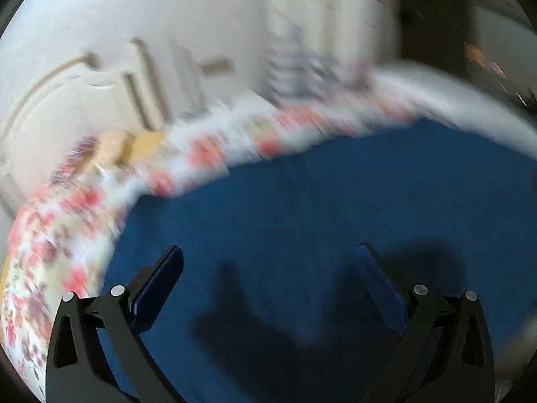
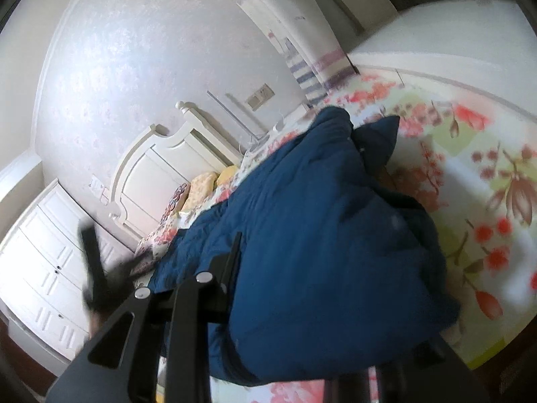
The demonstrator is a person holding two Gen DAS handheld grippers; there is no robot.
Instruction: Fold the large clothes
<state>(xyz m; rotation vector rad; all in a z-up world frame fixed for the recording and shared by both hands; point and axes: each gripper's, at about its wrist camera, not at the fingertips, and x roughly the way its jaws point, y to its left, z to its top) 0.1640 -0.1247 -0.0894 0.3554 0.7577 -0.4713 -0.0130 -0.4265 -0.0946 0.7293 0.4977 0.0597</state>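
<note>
Fold half done: right gripper [image 2: 285, 268] clamps blue coat [image 2: 319, 235] bunched on floral bed [image 2: 486, 168], left gripper [image 1: 268, 288] spread, empty.

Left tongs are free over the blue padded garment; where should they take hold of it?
Probably at the blue padded garment's far edge, beside the floral bedspread, coming from above. The cloth under the open left tongs lies flat, with no fold to pinch; the edge gives a lip.
</note>
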